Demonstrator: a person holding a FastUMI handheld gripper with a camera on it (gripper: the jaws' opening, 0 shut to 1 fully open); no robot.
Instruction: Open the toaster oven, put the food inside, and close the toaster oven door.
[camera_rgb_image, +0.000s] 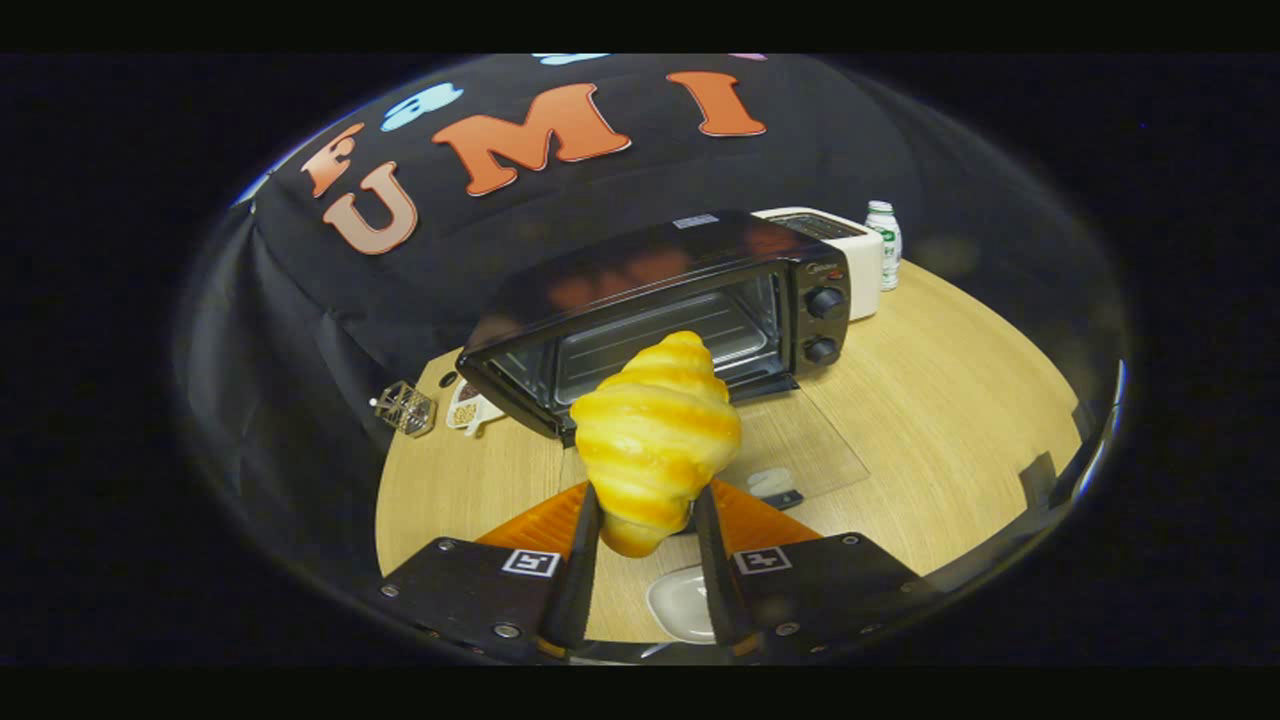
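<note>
My gripper (645, 520) is shut on a golden croissant (655, 435), both fingers pressing its lower end while its tip points up and away. Beyond it stands the black toaster oven (660, 310) with its glass door (800, 450) folded down flat onto the table towards me. The oven's cavity is open and its wire rack (660, 340) shows inside. Two knobs (825, 325) sit on the oven's right panel. The croissant hangs above the table just ahead of the lowered door.
A white toaster (850, 250) and a small white bottle (884, 243) stand behind the oven on its right. A small wire object (405, 408) and a white cup (470, 410) lie left of the oven. A white dish (682, 603) sits below the fingers on the wooden table (960, 400).
</note>
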